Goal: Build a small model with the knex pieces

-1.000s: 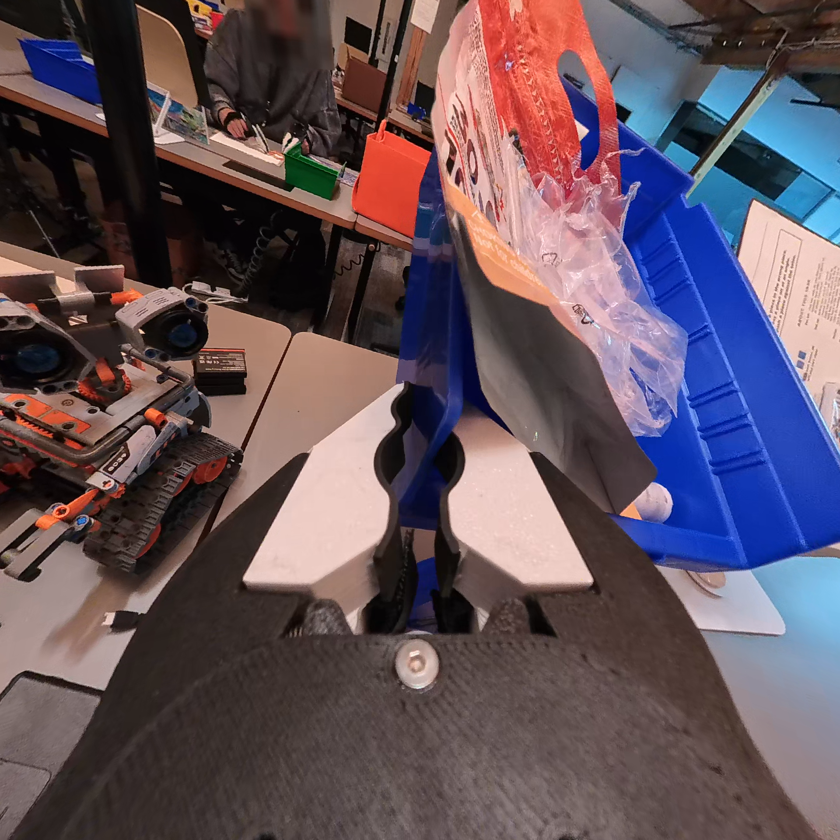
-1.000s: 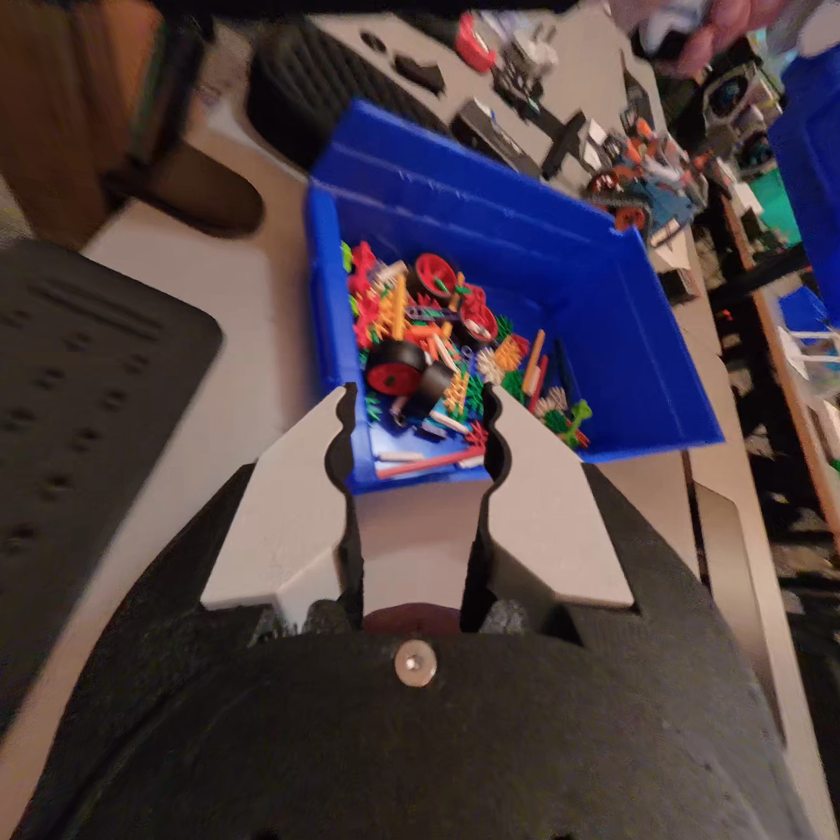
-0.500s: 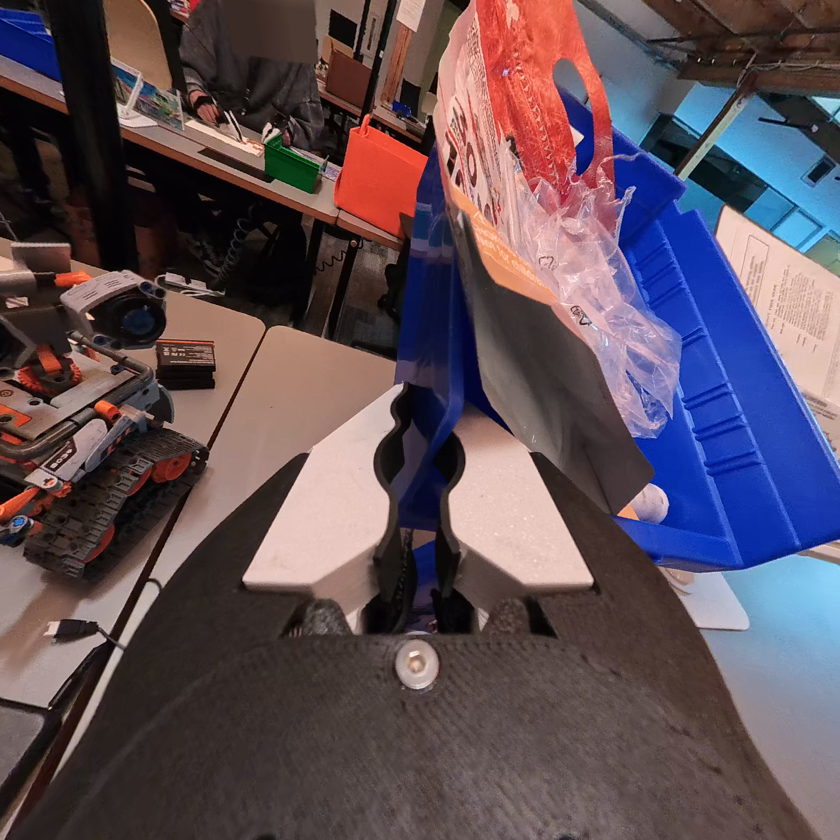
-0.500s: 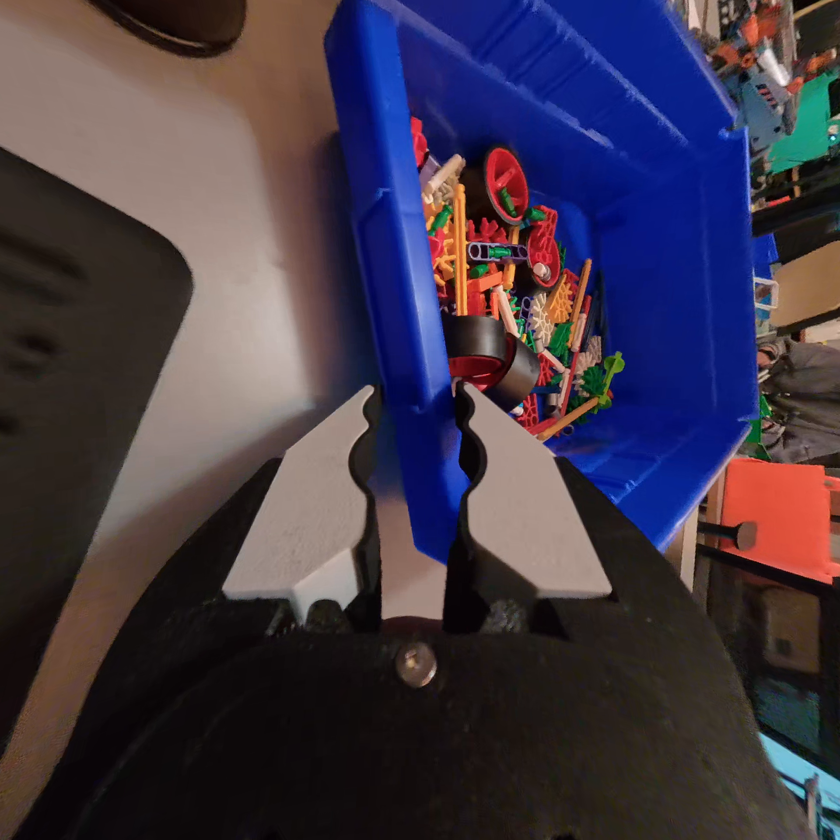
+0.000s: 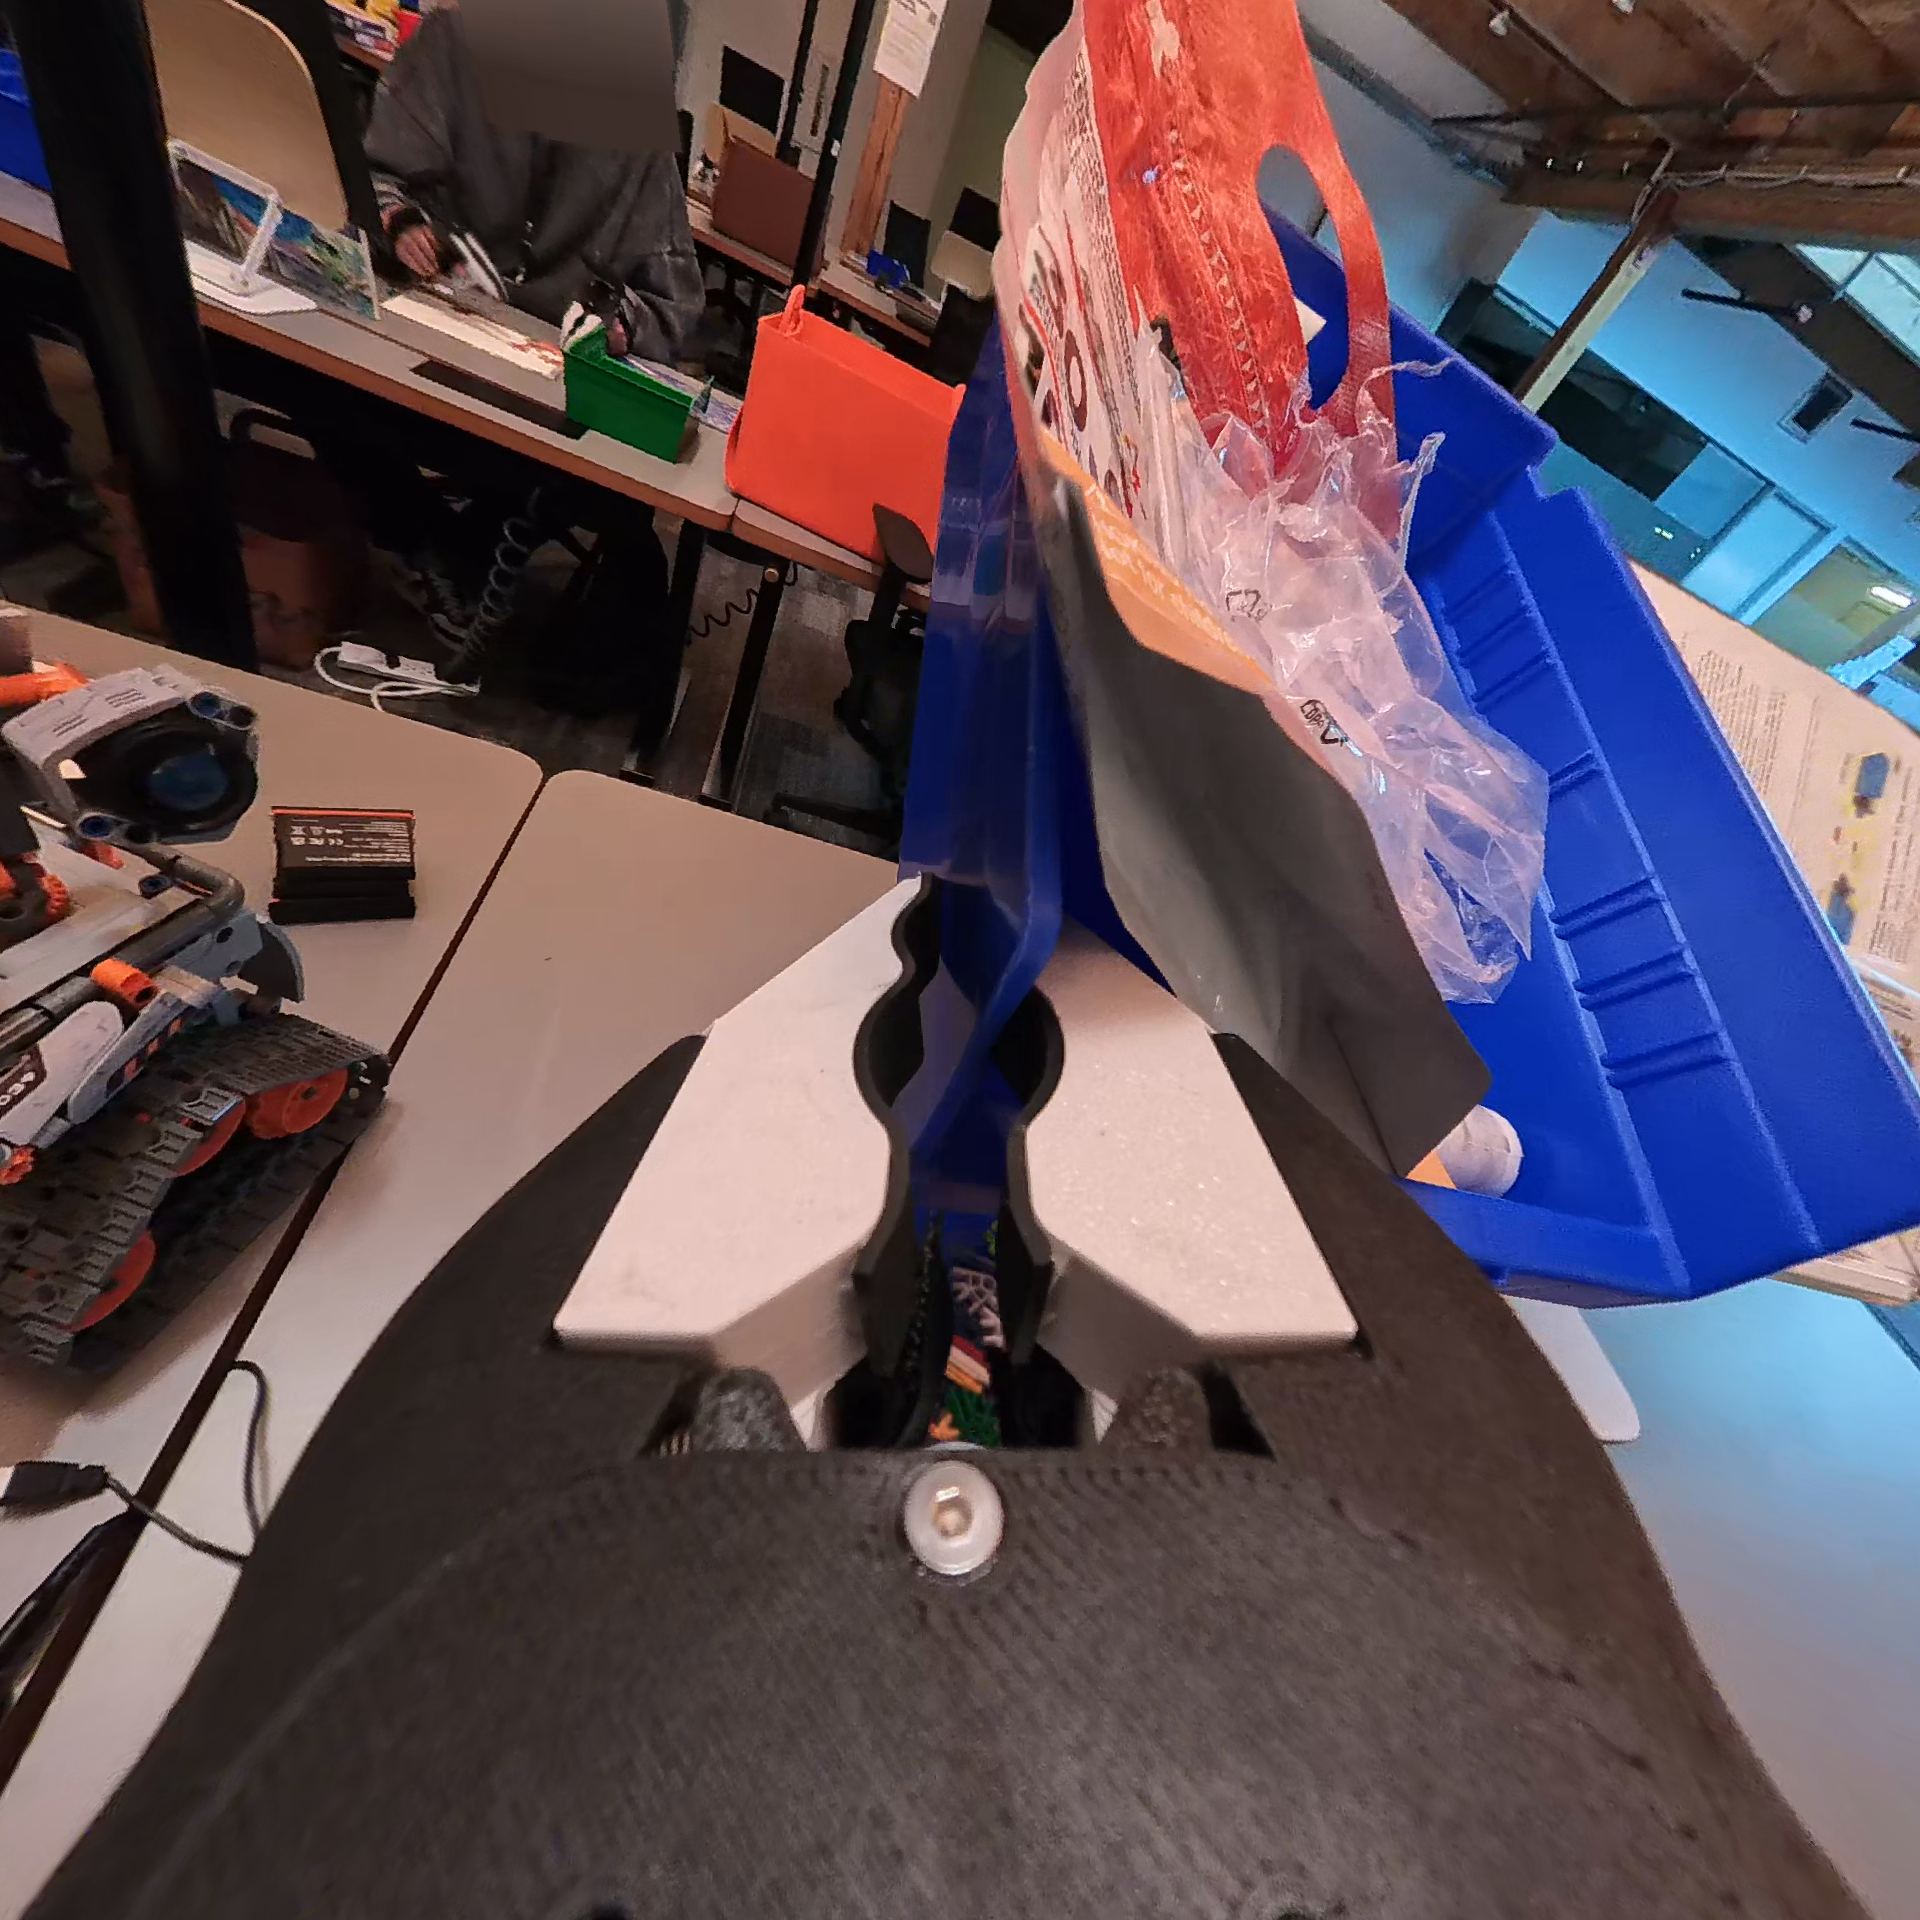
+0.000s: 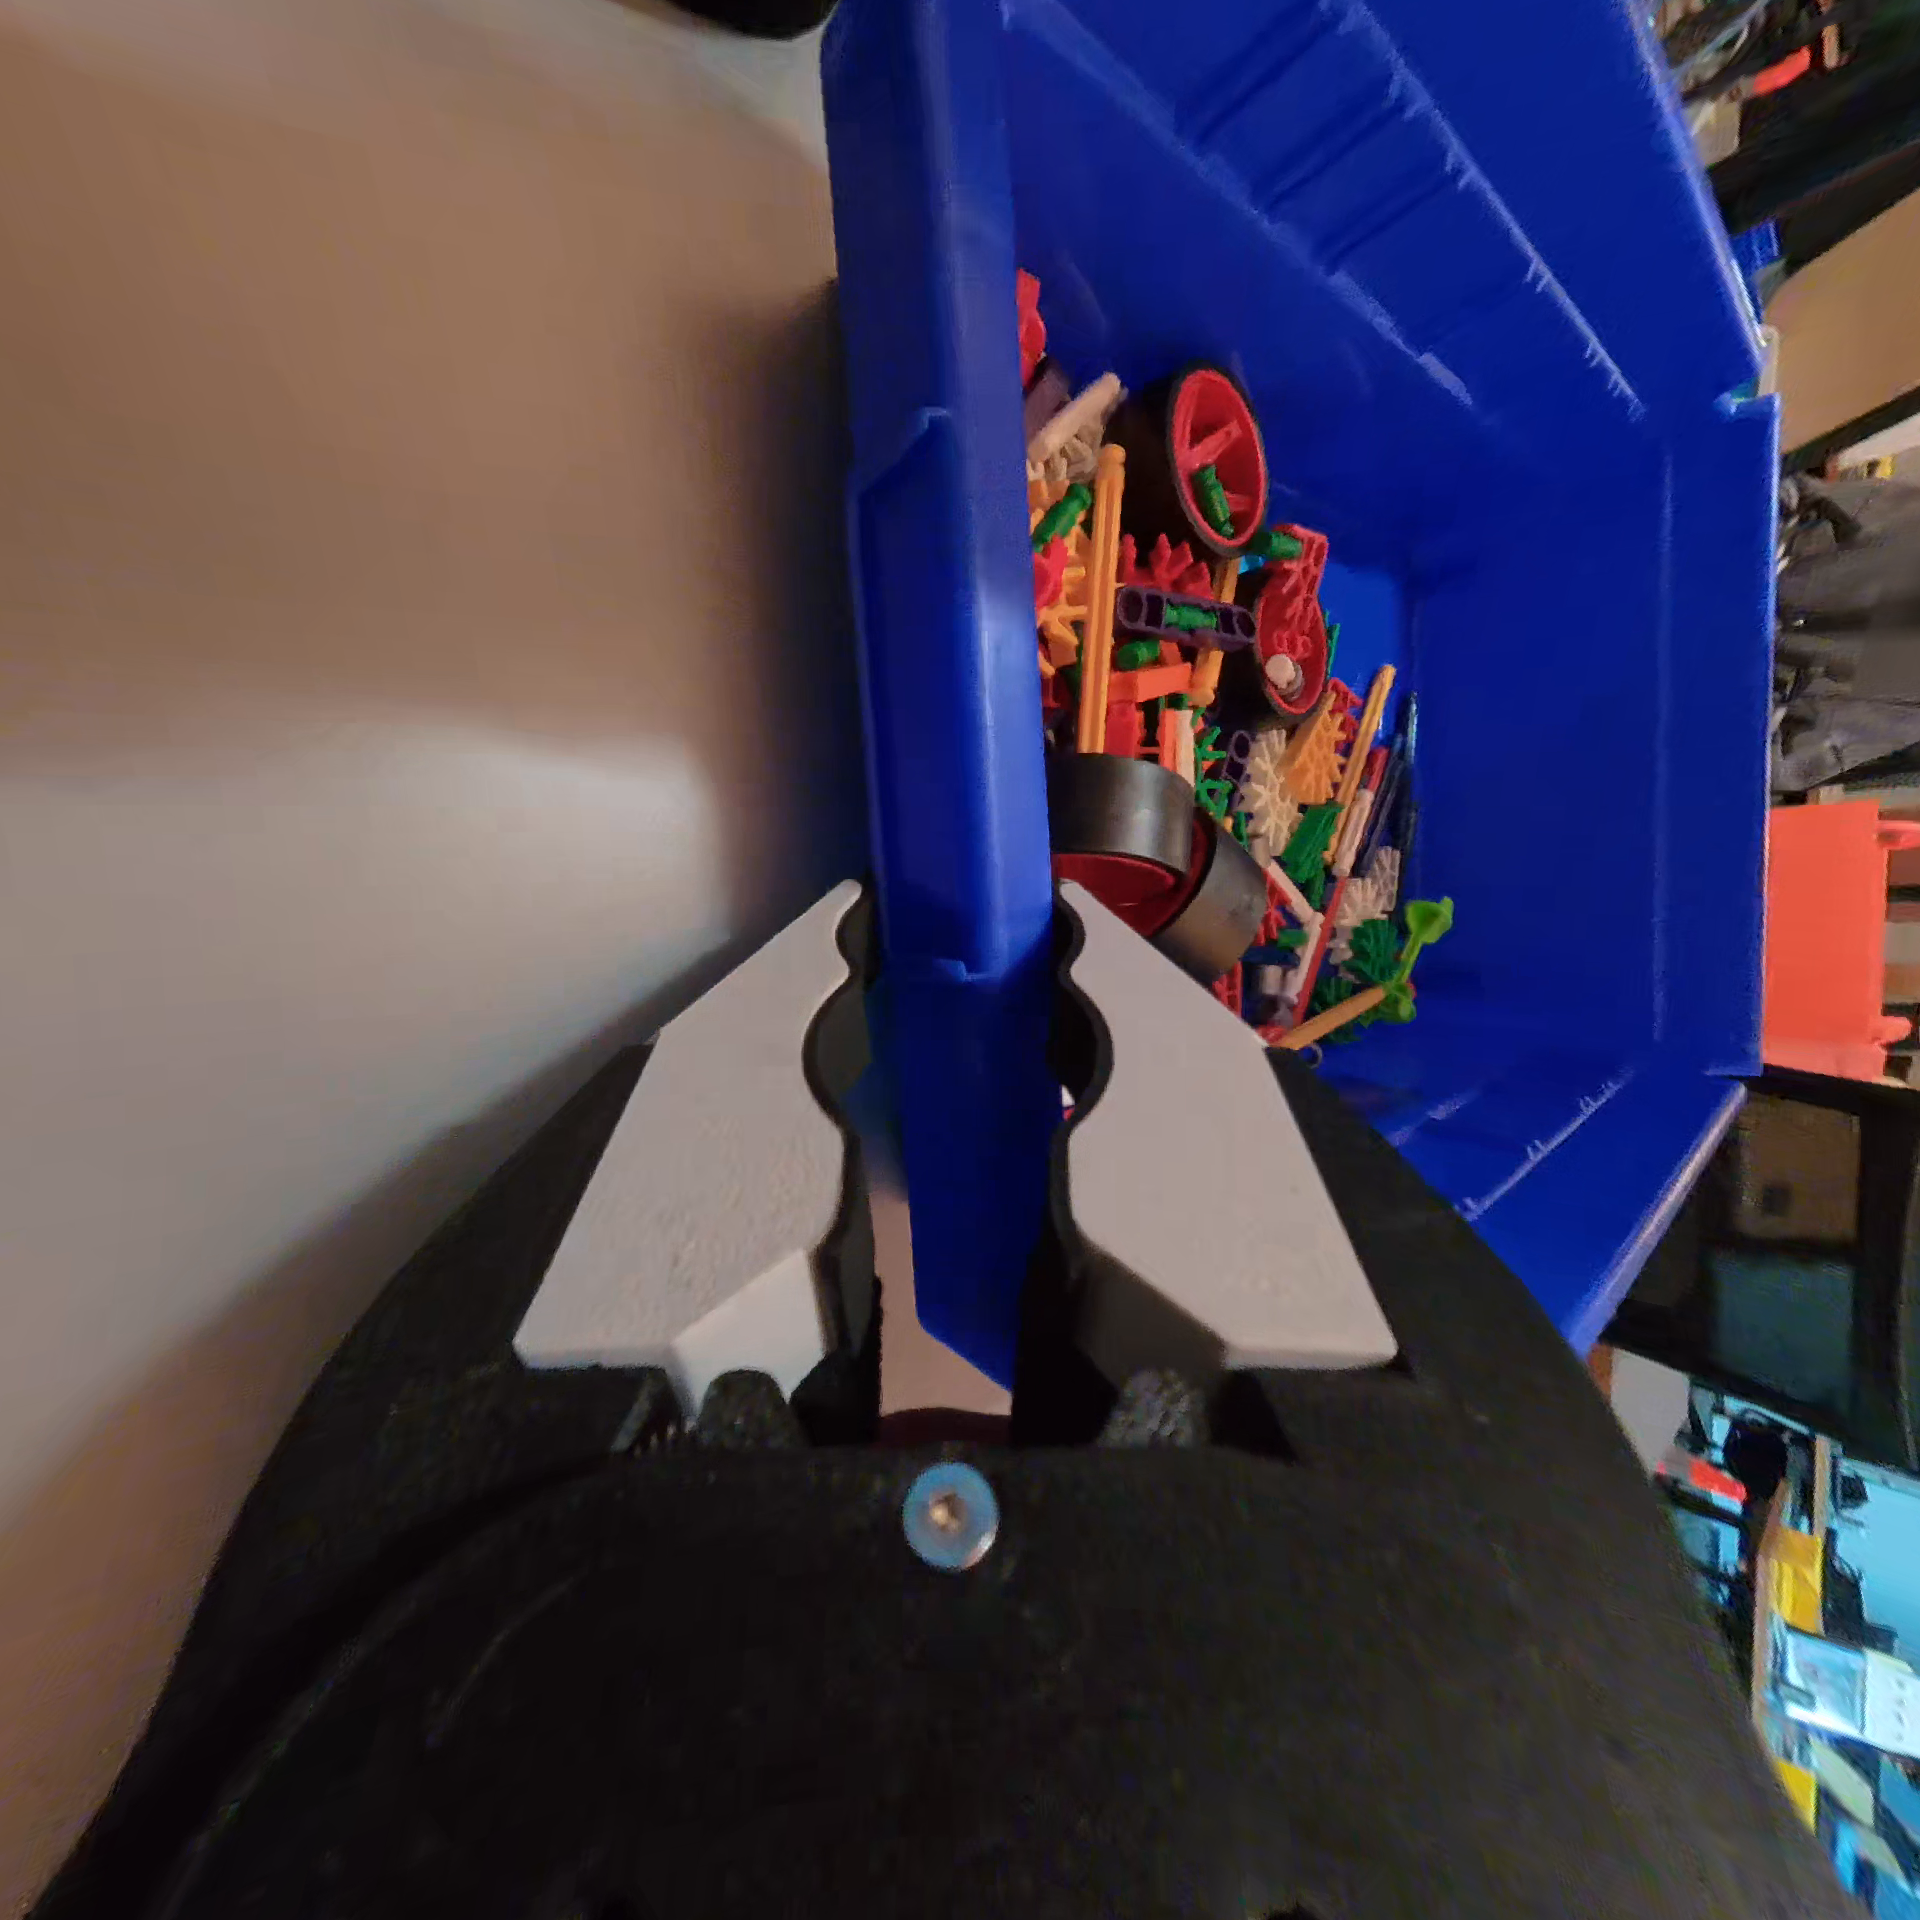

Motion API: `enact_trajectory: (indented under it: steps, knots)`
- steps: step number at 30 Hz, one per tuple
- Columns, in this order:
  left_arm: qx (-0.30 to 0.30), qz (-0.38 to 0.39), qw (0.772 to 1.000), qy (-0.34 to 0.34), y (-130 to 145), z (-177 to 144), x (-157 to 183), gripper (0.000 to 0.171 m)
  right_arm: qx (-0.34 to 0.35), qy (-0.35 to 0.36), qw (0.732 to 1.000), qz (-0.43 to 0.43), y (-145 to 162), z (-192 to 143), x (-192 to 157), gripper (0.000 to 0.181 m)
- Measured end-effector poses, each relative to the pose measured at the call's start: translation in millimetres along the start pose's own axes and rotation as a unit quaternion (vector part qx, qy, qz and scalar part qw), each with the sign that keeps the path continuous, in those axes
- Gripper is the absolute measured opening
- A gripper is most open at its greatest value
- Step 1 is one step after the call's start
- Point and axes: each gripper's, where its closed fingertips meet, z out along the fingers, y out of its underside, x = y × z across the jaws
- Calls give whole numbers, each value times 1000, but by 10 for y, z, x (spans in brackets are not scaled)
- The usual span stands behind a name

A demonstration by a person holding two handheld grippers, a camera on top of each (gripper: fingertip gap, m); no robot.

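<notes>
My left gripper [image 5: 971, 935] is shut on the side wall of a blue bin [image 5: 1662, 935] and holds it tilted above the grey table [image 5: 644, 935]. A red and orange plastic bag [image 5: 1195, 260], crumpled clear plastic [image 5: 1351, 675] and a dark sheet [image 5: 1247, 883] stick out of that bin. My right gripper [image 6: 961, 914] is shut on the side wall of a second blue bin [image 6: 956, 623] that stands on a table [image 6: 416, 623]. This bin holds several colourful toy building pieces [image 6: 1195, 675], among them red wheels with black tyres [image 6: 1210, 457].
A tracked toy robot [image 5: 135, 987] and a black battery pack [image 5: 343, 868] sit on the table to the left, with a black cable [image 5: 156, 1507] nearer. An orange bin [image 5: 831, 447] and a green bin [image 5: 623, 400] stand on the far table, where a person sits. A printed sheet [image 5: 1818, 779] lies at the right. Left tips to right tips: about 35 cm.
My right gripper rolled, moved onto the toy bin's side wall and closed on it. My left gripper kept its hold on the other bin and shifted slightly.
</notes>
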Motion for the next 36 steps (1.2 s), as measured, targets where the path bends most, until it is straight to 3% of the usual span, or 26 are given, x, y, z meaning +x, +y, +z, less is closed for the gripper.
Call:
enact_trajectory:
  steps: [1, 4, 7, 11, 16, 21, 25, 28, 31, 36]
  knots:
    - [2, 0, 1000, 2, -7, -12, 31, 5, 10, -1, 1000, 5, -56, 6, 12, 30]
    - [8, 2, 1000, 8, -37, -72, 152, 5, 55, 16, 998, -3, -184, -198, 97, 58]
    - [18, 2, 1000, 17, -83, -141, 309, 5, 109, 12, 994, -2, -210, -611, 147, 54]
    - [17, -2, 999, 38, -59, -196, 594, 4, 163, 12, 982, 94, 61, -1274, 400, 63]
    - [-11, -18, 997, 68, 239, -233, 1062, 5, 219, 164, 944, 182, 720, -2089, 1229, 98]
    - [-27, -5, 993, 111, 603, -363, 1715, 5, 280, 191, 892, 300, 1160, -2768, 1598, 103]
    - [-45, 15, 988, 145, 942, -423, 2278, 5, 291, 210, 873, 330, 1333, -3097, 1546, 121]
    - [-65, 33, 980, 185, 1211, -419, 2767, 5, 265, 235, 873, 335, 1562, -3318, 1384, 122]
    - [-85, 47, 967, 235, 1545, -356, 3340, 5, 232, 276, 870, 337, 1883, -3623, 1231, 117]
    - [-127, 48, 942, 308, 2208, -163, 4335, 5, 163, 339, 843, 384, 2616, -4174, 1012, 119]
